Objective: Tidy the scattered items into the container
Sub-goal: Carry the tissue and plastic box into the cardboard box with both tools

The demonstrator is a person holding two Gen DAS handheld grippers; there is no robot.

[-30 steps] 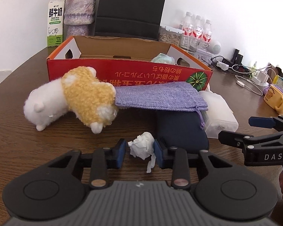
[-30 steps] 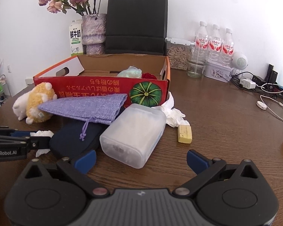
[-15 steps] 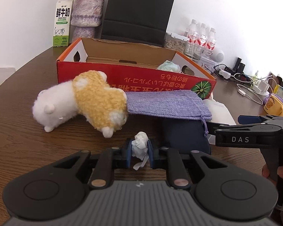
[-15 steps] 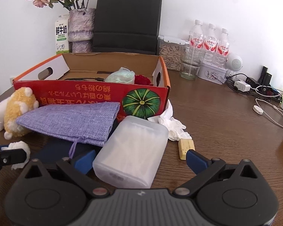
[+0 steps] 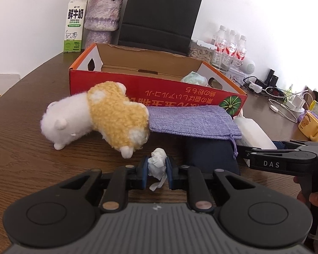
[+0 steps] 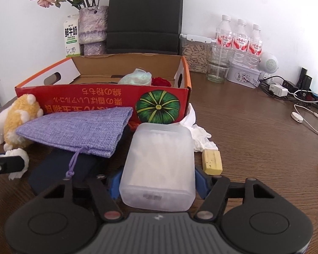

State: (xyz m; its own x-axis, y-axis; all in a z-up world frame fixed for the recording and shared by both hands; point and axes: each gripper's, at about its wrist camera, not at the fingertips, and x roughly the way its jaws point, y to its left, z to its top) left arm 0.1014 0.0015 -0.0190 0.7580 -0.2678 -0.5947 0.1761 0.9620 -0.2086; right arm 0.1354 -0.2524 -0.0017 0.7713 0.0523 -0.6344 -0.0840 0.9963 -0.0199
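While left tongs pinch tissue, right tongs closing round box.

Both tools are black, with blue pads and round silver pivots. The right tool carries white "DAS" lettering on its arm.

The right hand-held gripper has just been closing, its blue pads at both sides of a frosted box on the counter (contact unclear). Behind lies a purple pouch, then the red carton.
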